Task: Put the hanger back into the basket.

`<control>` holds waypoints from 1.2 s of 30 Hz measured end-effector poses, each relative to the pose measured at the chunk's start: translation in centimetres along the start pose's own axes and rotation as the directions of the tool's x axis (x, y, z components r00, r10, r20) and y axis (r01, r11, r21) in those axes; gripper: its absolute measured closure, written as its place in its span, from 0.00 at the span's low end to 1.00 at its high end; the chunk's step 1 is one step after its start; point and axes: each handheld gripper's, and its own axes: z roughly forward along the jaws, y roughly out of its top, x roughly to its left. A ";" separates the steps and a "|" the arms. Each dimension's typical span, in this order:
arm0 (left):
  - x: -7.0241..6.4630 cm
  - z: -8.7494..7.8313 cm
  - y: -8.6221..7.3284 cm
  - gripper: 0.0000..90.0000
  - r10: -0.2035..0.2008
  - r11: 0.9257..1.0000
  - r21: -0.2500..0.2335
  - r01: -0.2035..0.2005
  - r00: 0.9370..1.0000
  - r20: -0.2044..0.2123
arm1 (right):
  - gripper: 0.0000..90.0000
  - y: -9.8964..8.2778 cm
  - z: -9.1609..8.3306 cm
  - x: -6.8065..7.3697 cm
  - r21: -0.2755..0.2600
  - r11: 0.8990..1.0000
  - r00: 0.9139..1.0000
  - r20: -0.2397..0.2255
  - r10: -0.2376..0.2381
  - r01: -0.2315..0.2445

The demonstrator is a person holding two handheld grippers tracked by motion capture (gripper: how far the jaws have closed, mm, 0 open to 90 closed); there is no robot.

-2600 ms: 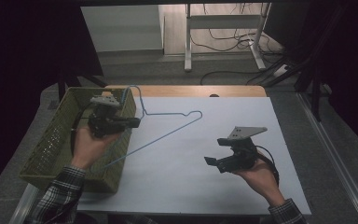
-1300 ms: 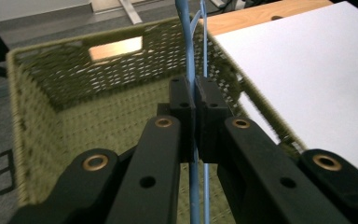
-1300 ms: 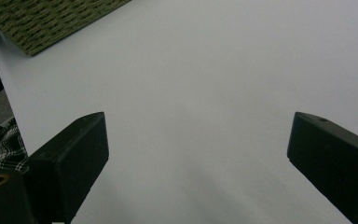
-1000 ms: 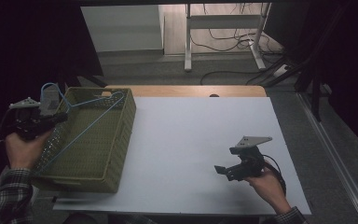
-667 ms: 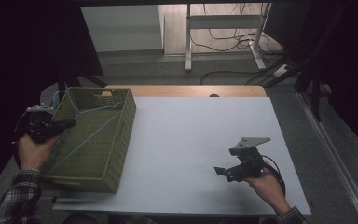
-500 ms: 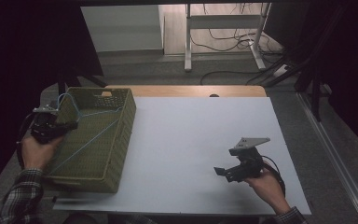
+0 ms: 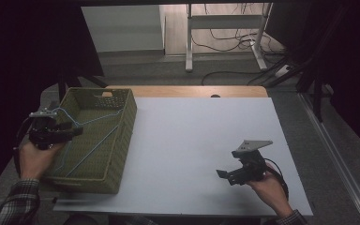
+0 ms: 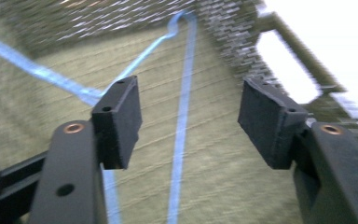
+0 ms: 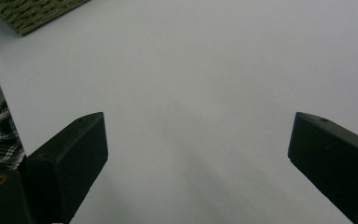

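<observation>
My left gripper (image 7: 70, 131) hangs over the left rim of the green woven basket (image 7: 122, 136), jaws spread, gripping nothing. The blue wire hanger (image 7: 91, 140) lies inside the basket; in the left gripper view its wire (image 8: 182, 140) runs across the basket floor in the gap between my pads, not touching them. My right gripper (image 7: 225, 174) sits near the table's (image 7: 192, 136) front right corner, jaws wide apart over bare white surface, well apart from the basket.
</observation>
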 end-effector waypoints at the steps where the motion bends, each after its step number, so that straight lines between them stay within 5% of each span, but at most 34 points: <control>1: 0.0 0.0 0.0 0.38 0.000 1.000 0.000 0.000 1.000 0.000 | 0.05 0.0 0.0 0.0 0.000 1.000 1.000 0.000 0.000 0.000; 4: -2.4 -0.4 -0.6 0.29 0.035 0.999 -0.027 -0.033 0.995 0.092 | 0.03 -0.1 -0.4 0.3 -0.011 1.000 1.000 0.004 -0.001 0.001; 14: -7.5 -0.5 -2.2 0.13 0.108 0.991 -0.095 -0.093 0.979 0.171 | 0.03 -1.0 -1.5 0.3 -0.020 1.000 1.000 0.028 0.010 -0.010; 22: -11.3 0.6 -4.0 0.10 0.136 0.986 -0.133 -0.104 0.953 0.269 | 0.03 -1.7 -2.1 0.6 -0.029 0.999 1.000 0.026 0.017 -0.016; 29: -13.4 1.7 -5.2 0.04 0.228 0.973 -0.078 -0.217 0.954 0.192 | 0.03 -2.5 -2.3 1.0 -0.029 0.999 0.999 0.031 0.013 -0.012; 36: -13.8 2.1 -5.2 0.00 0.242 0.970 -0.056 -0.235 0.950 0.200 | 0.03 -2.6 -1.9 1.1 -0.017 1.000 1.000 0.024 0.003 -0.003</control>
